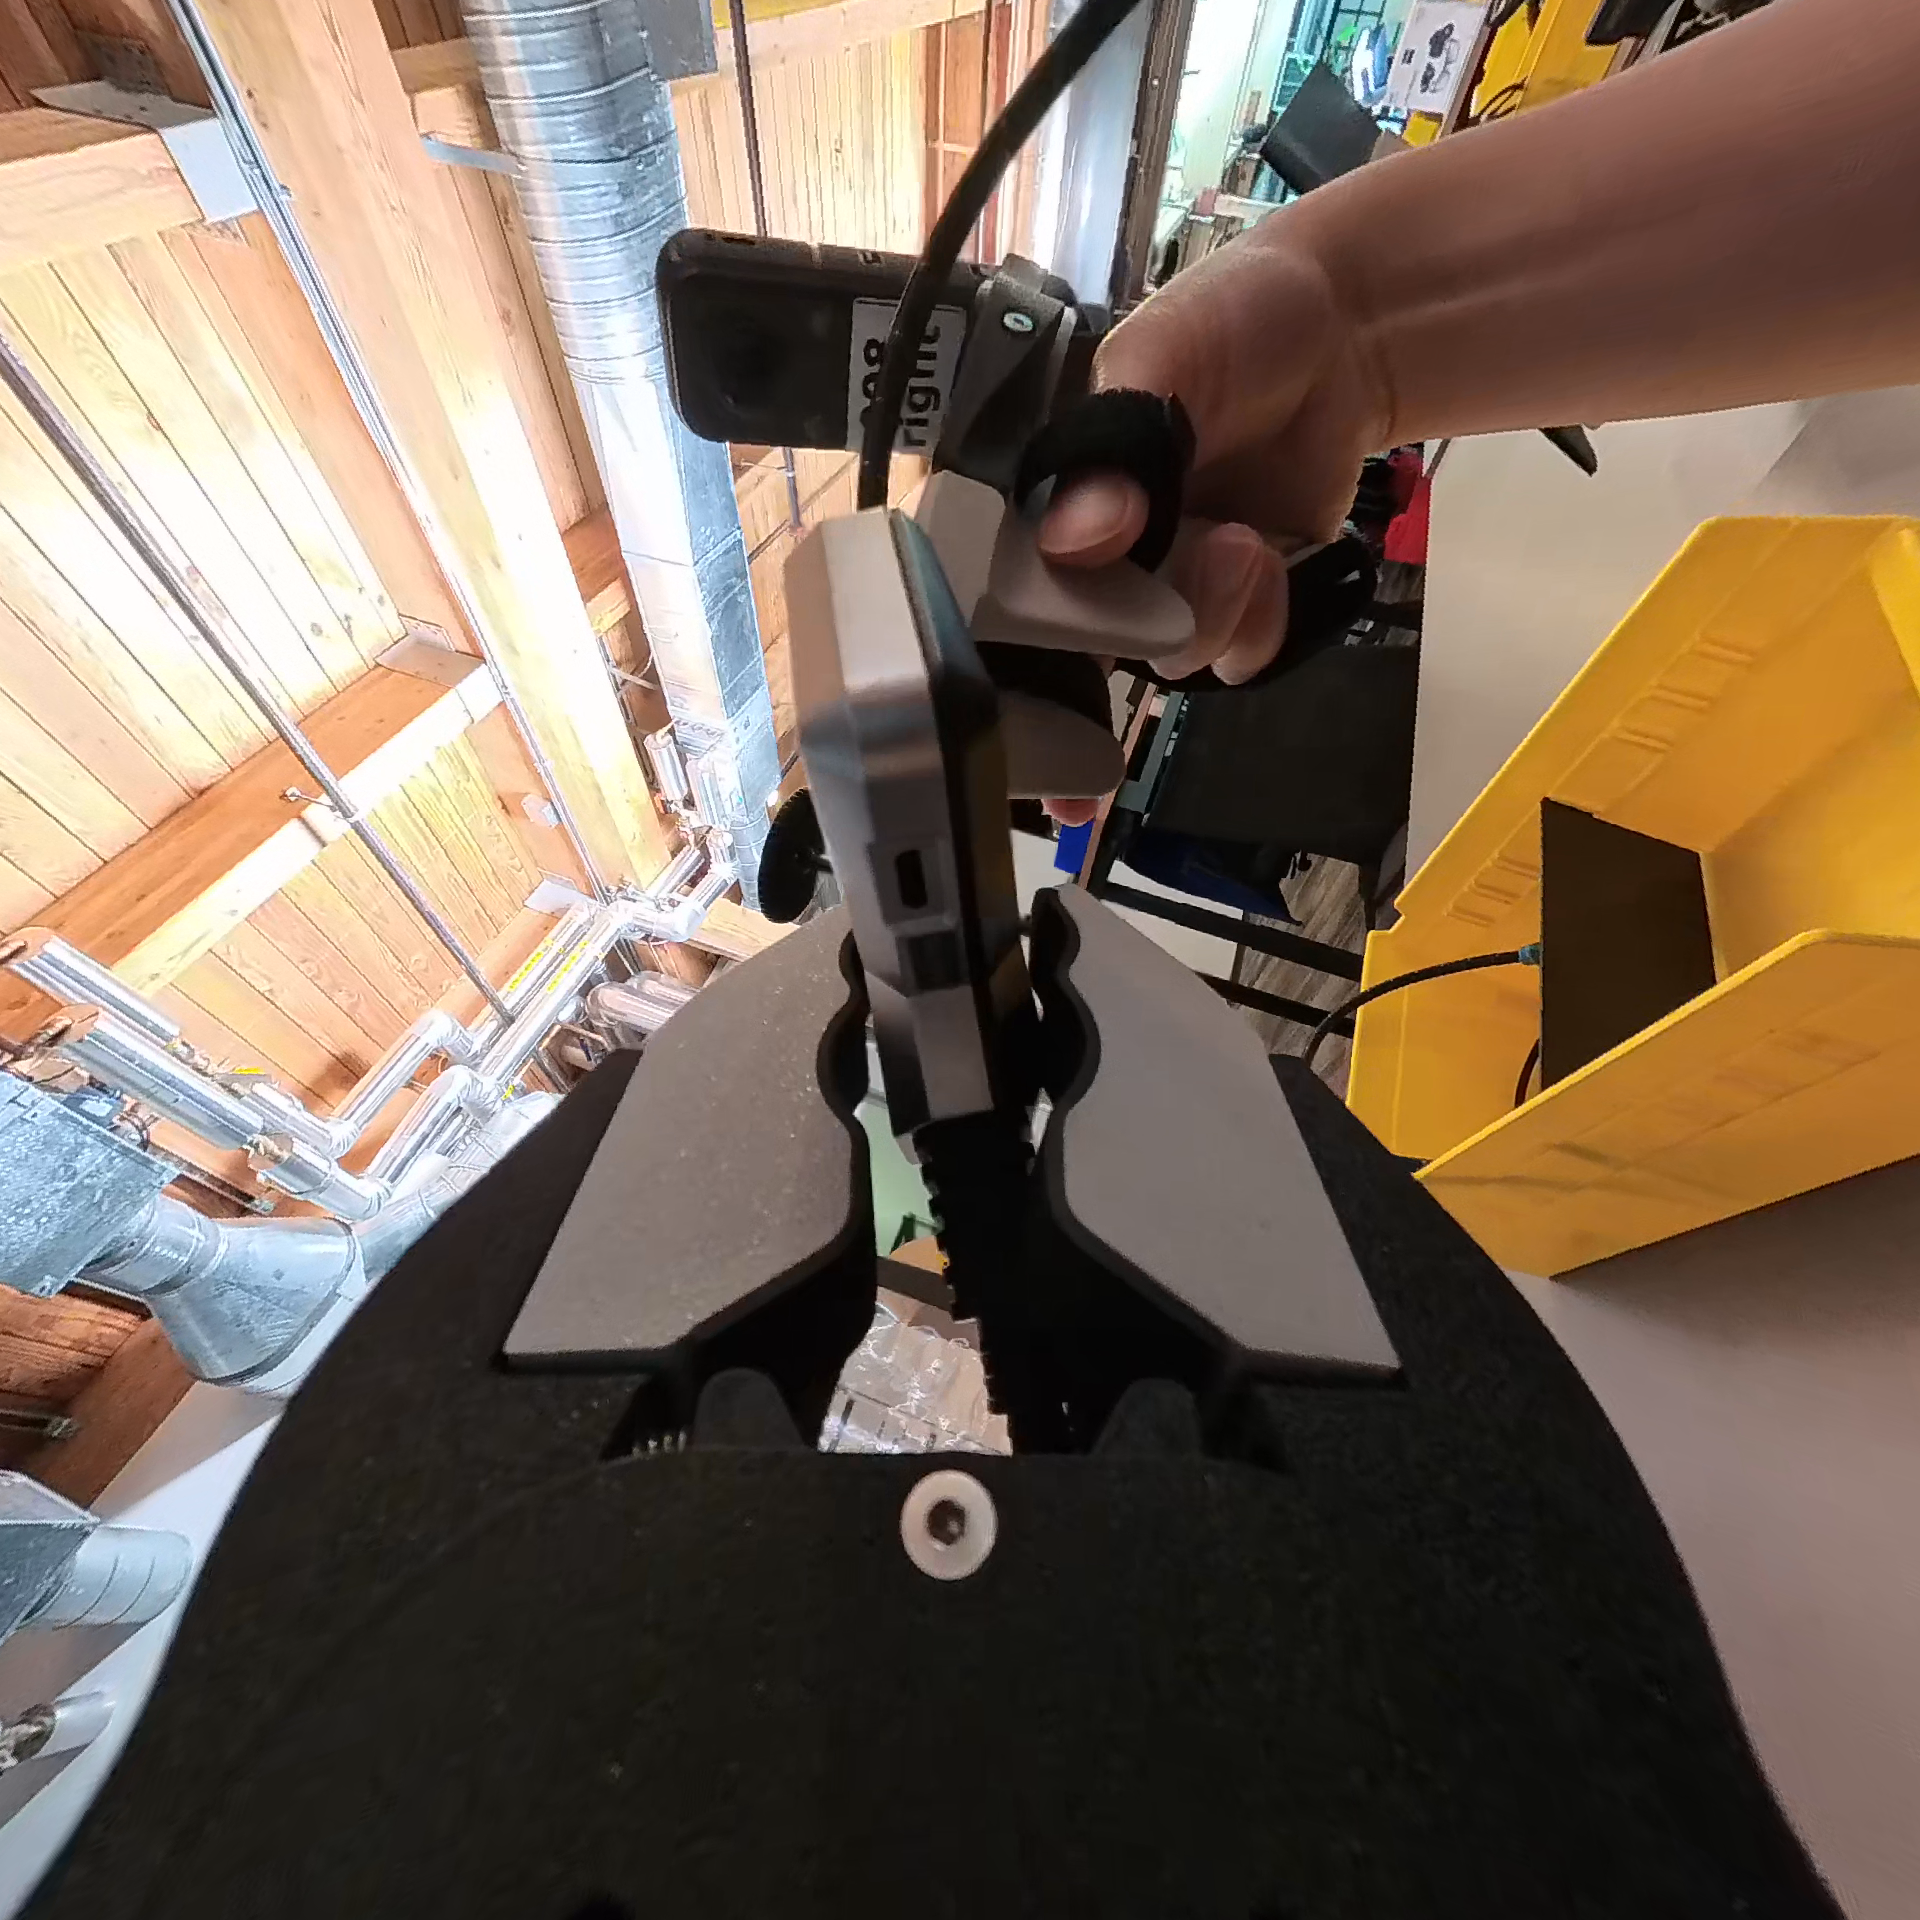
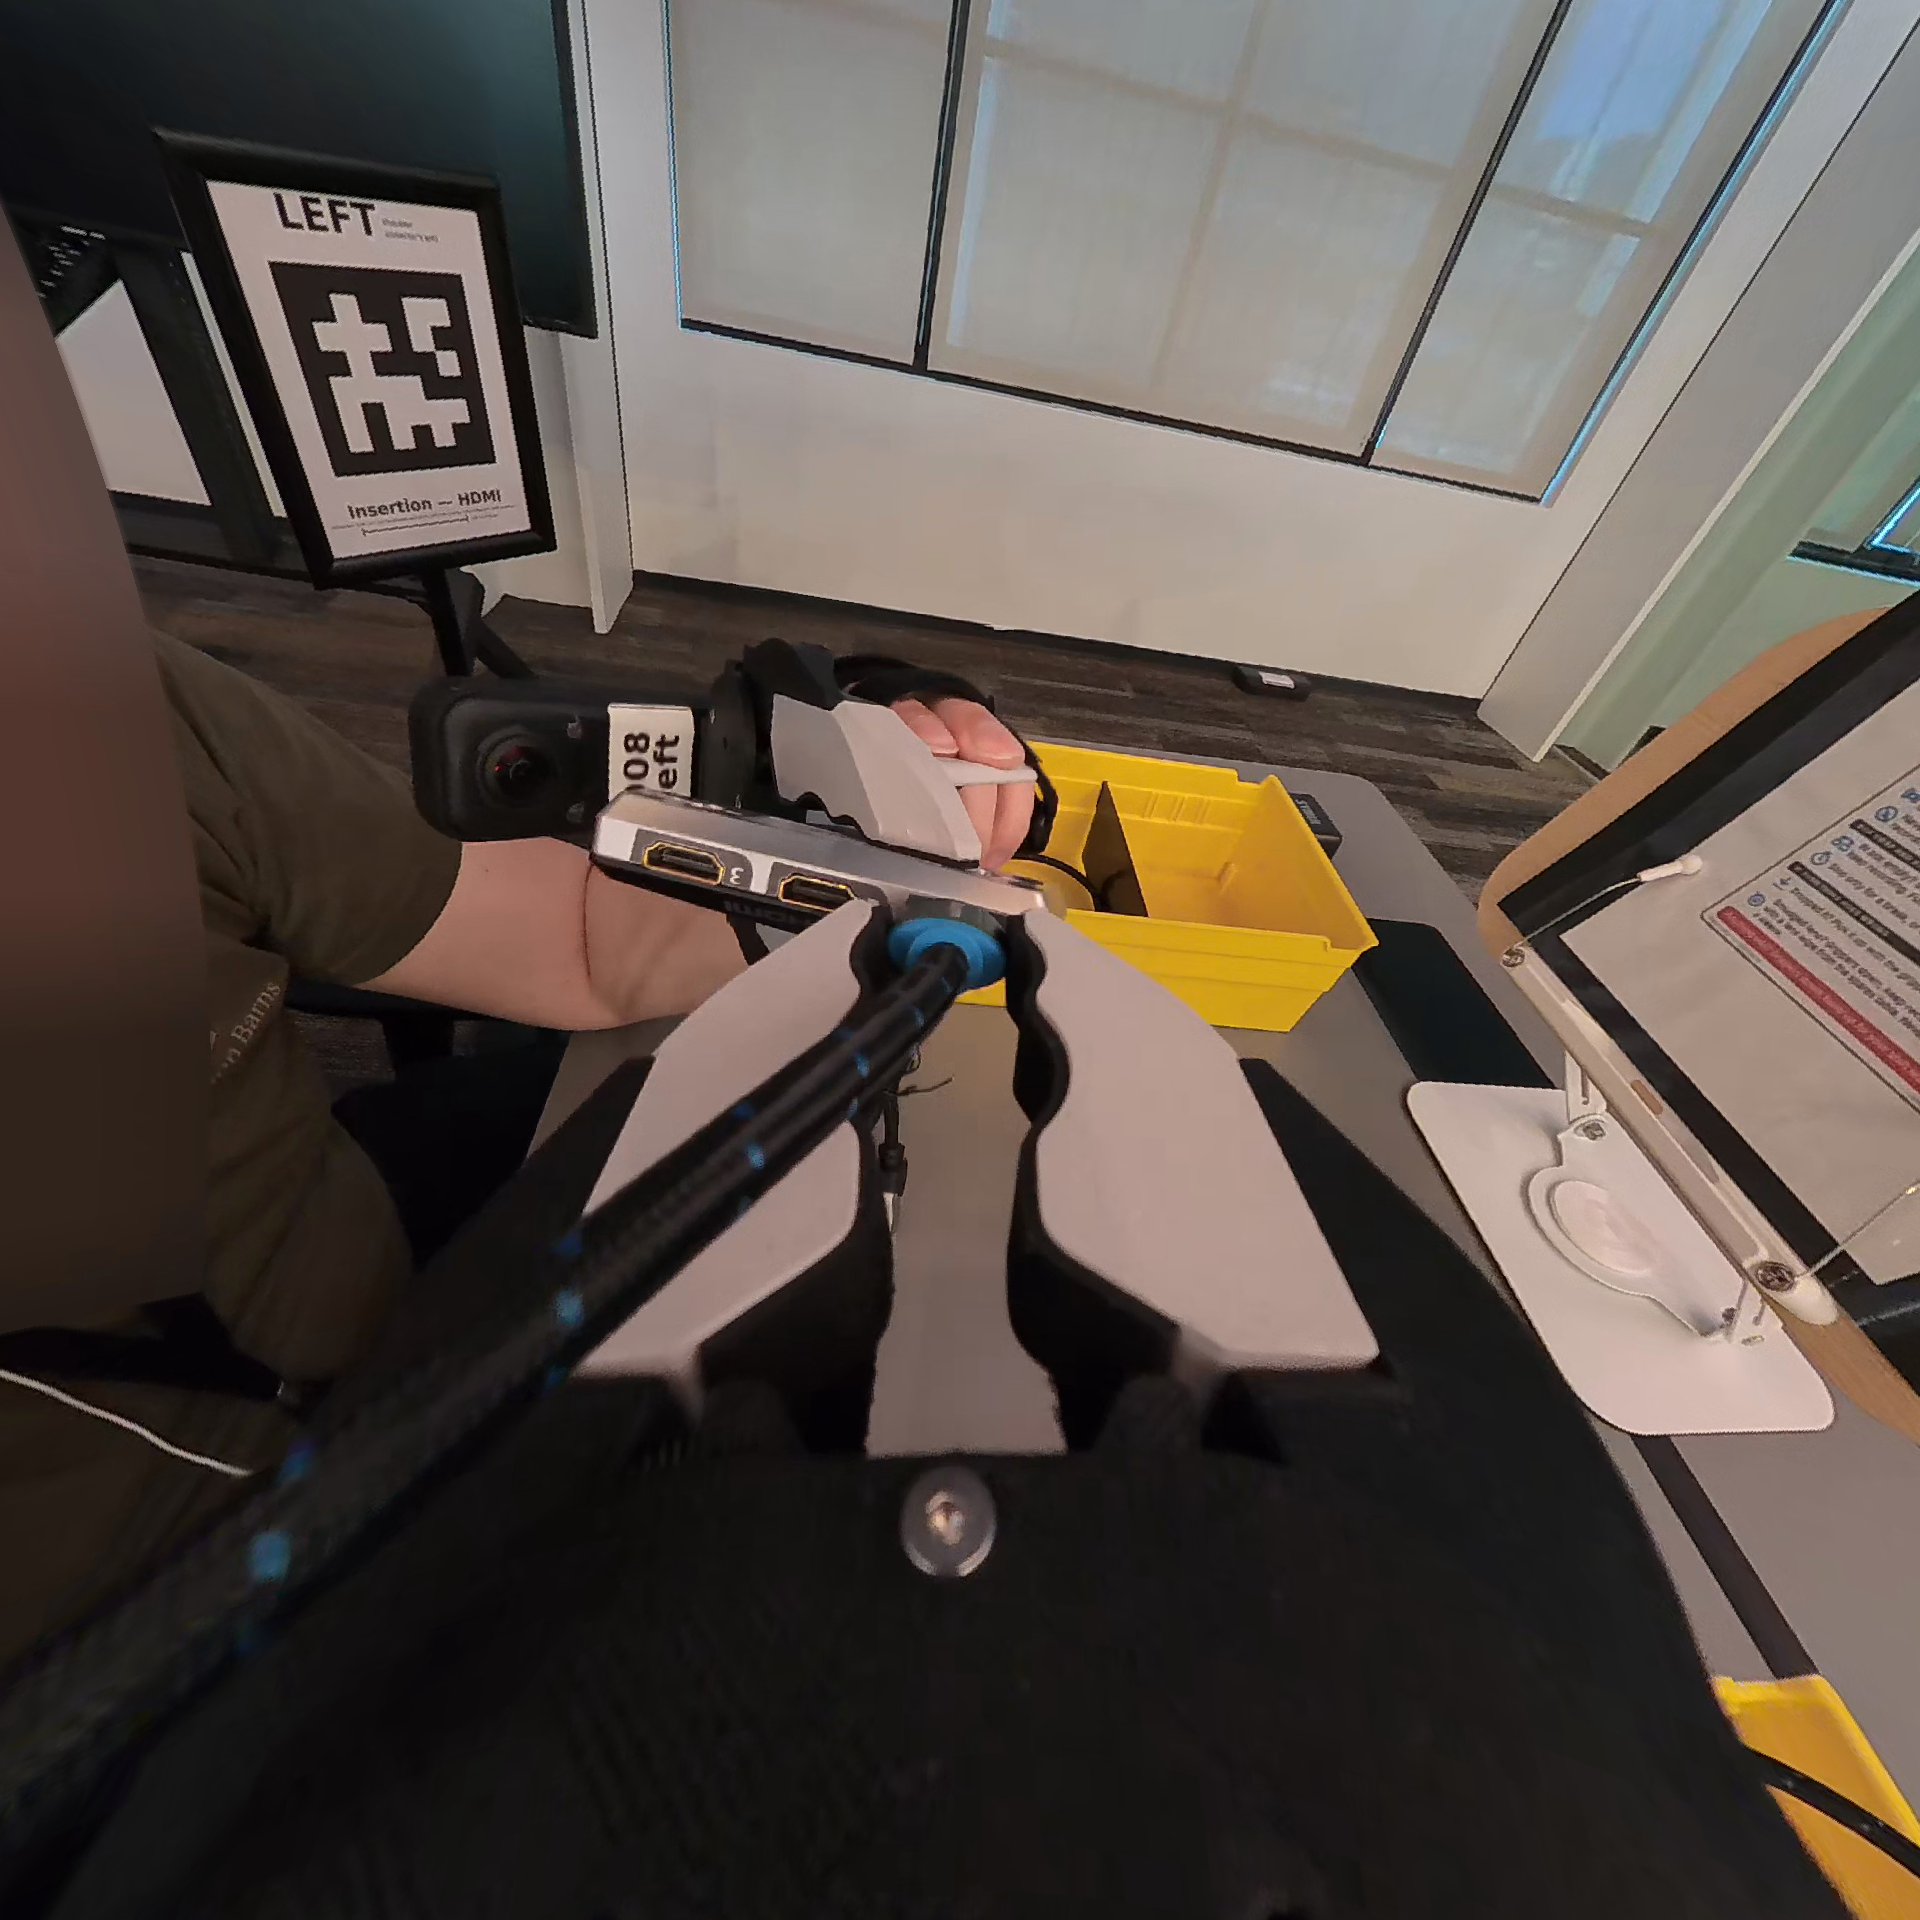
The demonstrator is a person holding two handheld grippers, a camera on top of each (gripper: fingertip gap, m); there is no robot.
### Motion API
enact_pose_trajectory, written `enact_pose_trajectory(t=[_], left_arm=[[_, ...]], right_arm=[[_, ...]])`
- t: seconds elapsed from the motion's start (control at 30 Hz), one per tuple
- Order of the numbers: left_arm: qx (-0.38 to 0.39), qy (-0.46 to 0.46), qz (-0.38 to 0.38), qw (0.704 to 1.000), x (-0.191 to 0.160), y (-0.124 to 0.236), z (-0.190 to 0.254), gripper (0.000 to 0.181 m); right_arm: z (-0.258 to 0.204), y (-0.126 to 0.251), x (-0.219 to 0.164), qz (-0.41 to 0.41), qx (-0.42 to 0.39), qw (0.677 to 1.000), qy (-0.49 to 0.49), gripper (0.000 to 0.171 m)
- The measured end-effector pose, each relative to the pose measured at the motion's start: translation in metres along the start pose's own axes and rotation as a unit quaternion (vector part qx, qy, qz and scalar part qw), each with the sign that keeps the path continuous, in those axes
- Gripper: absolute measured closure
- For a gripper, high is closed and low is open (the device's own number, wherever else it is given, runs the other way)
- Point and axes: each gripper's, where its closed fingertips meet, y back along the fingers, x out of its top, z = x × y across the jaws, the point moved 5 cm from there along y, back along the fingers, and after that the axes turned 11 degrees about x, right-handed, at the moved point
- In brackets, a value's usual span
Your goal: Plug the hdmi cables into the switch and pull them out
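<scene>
In the left wrist view my left gripper (image 1: 951, 925) is shut on the lower end of the silver HDMI switch (image 1: 883, 707) and holds it upright in the air. A hand holds my right gripper (image 1: 1039, 686) against the switch's far end, where a black HDMI cable (image 1: 935, 239) arrives. In the right wrist view my right gripper (image 2: 943, 935) is shut on the cable's plug with a blue collar (image 2: 935, 948), pressed against the port side of the switch (image 2: 727, 847). Two other ports are empty. How deep the plug sits is hidden. The left gripper (image 2: 925, 821) clamps the switch from behind.
A yellow bin (image 2: 1226, 914) with a black divider and more cable stands on the grey table (image 2: 1455, 997) behind the switch; it also shows in the left wrist view (image 1: 1662, 935). A screen on a white stand (image 2: 1621, 1247) is at the right. A marker sign (image 2: 384, 364) stands at the left. My left and right fingertips are right by each other.
</scene>
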Motion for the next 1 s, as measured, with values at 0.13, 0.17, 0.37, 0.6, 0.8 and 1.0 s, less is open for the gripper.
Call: enact_pose_trajectory(t=[0.13, 0.17, 0.37, 0.6, 0.8, 1.0], left_arm=[[-0.004, 0.002, -0.001, 1.0, 0.0, 0.001, -0.001, 0.154], [-0.009, -0.001, -0.002, 1.0, 0.0, 0.001, 0.0, 0.154], [-0.023, 0.0, -0.006, 1.0, 0.0, 0.001, 0.003, 0.154], [-0.033, 0.0, -0.01, 0.999, -0.001, 0.002, 0.003, 0.154], [-0.042, 0.011, -0.022, 0.999, -0.008, 0.001, -0.003, 0.153], [-0.078, 0.092, -0.031, 0.992, -0.018, 0.007, -0.01, 0.153]], right_arm=[[0.001, -0.001, 0.0, 0.001, 0.0, 1.0, -0.001, 0.149], [0.0, -0.001, -0.002, -0.004, 0.002, 1.0, -0.002, 0.149], [0.001, 0.0, -0.006, -0.018, 0.006, 1.0, -0.005, 0.15], [0.003, -0.002, -0.009, -0.021, 0.016, 1.0, -0.005, 0.15], [0.008, -0.004, -0.006, -0.009, -0.001, 1.0, 0.004, 0.149], [0.012, -0.004, -0.011, -0.053, -0.04, 0.991, 0.114, 0.143]])
